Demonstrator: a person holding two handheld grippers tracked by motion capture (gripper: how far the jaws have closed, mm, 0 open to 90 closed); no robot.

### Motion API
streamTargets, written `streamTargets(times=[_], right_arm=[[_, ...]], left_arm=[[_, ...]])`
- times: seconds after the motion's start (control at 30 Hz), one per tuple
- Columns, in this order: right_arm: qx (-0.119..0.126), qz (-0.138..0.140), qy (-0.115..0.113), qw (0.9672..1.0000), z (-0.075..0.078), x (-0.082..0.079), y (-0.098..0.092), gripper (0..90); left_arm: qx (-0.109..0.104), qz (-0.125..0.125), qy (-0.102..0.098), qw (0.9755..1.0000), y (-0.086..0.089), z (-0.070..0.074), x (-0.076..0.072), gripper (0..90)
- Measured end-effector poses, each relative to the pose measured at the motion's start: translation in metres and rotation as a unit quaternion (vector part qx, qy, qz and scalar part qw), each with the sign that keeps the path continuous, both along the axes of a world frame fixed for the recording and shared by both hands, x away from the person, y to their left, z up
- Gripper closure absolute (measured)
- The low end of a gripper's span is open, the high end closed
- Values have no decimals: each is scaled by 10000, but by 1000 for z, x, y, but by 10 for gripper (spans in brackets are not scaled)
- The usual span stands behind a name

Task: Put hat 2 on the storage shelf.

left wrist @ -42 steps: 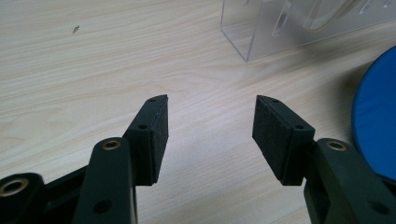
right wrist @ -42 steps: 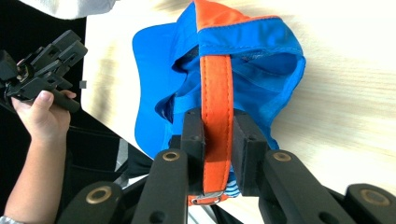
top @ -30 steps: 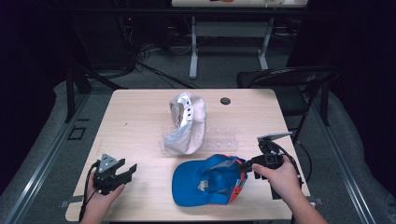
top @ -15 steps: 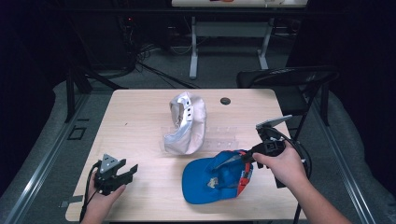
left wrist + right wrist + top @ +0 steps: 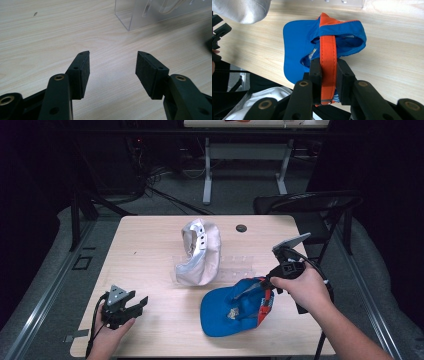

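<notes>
The right tool (image 5: 328, 75) was clenched on the orange back strap (image 5: 327, 53) of the blue cap (image 5: 235, 307), its pads pinching the band from both sides. In the high view the cap hung just ahead of and below that tool, tilted, with its brim end touching or nearly touching the worktop (image 5: 150, 250); which of the two could not be told. The left tool (image 5: 112, 70) stood released, nothing between its pads, low over bare wood well apart from the cap.

The grip looked like the weak point. The whole cap depended from one narrow strap, so it could probably swing or twist about the pads, and a quick move might let the band slide out. If the brim dragged along the worktop, the pull could peel the strap free. The grey cap (image 5: 199, 252) sat on the clear stand (image 5: 235, 265) just beyond the right tool; a swinging brim might knock it or shift the stand. The left tool was too far off to steady anything.
</notes>
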State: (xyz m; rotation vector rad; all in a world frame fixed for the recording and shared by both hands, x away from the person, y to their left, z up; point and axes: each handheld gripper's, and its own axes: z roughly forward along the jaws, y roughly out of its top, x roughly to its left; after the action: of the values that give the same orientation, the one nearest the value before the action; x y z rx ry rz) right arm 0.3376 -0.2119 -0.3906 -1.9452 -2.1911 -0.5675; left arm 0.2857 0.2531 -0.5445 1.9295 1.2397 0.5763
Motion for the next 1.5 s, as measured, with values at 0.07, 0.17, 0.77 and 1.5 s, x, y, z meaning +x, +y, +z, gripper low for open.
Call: streamTargets(times=[0.07,0.17,0.77,1.5], right_arm=[[-65,-19,-46,10000,5,0,1,771],[-139,40,-28,9999,11,1,2,771],[-487,-125,30,9987,65,12,8,771],[1296,-773,215,9883,93,24,-33,773]], left_arm=[[-4,10,-12,10000,-1,0,0,453],[-1,2,-14,10000,-1,0,0,452],[-4,-96,31,9999,-2,0,-1,442],[-3,-141,67,9999,-3,-1,-2,438]])
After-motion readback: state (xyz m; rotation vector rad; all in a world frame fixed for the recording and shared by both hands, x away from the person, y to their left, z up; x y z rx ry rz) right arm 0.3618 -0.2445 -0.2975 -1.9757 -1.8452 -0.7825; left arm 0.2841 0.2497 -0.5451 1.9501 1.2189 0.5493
